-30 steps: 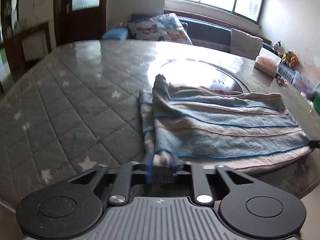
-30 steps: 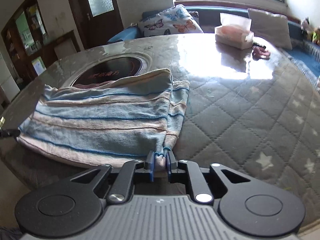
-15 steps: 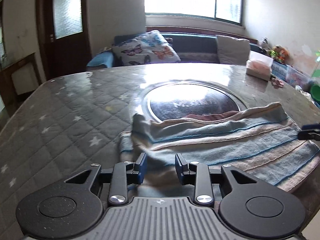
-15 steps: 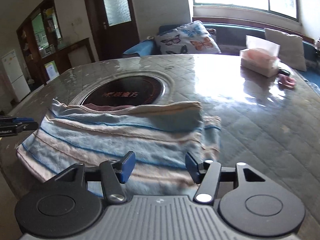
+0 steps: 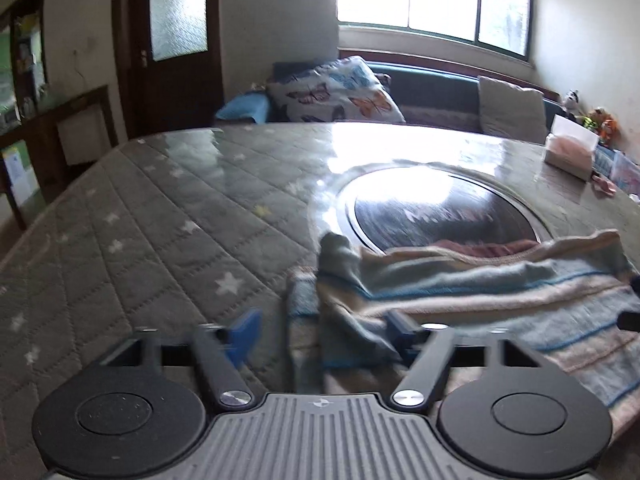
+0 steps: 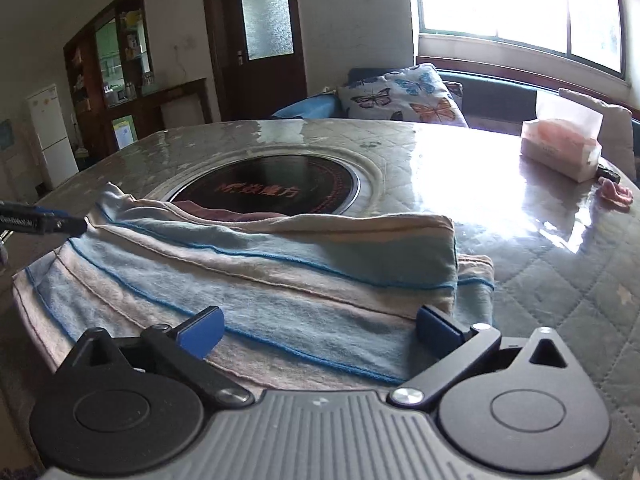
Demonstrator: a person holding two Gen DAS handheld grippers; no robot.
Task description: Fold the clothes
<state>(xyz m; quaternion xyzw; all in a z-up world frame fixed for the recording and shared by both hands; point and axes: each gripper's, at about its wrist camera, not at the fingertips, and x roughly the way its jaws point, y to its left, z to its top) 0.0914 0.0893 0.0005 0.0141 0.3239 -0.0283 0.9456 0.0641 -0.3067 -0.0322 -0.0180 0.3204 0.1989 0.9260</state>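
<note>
A striped blue, pink and cream garment (image 6: 280,280) lies folded in half on the round table, its far edge over the dark hob. In the left wrist view the garment (image 5: 480,292) fills the right side. My left gripper (image 5: 324,330) is open and empty, just above the garment's near left corner. My right gripper (image 6: 320,328) is open wide and empty, above the garment's near edge close to its right end. The left gripper's fingertips (image 6: 60,224) show at the garment's far left corner in the right wrist view.
The table has a grey quilted star cover (image 5: 160,240) under clear plastic and a round black hob (image 6: 268,190) in its middle. A tissue box (image 6: 560,152) and a small pink item (image 6: 616,194) stand at the far right. A sofa with cushions (image 6: 404,92) is behind.
Both grippers let go of the garment's corners and opened wide, then lifted and drew back a little. The garment now rests folded on the table.
</note>
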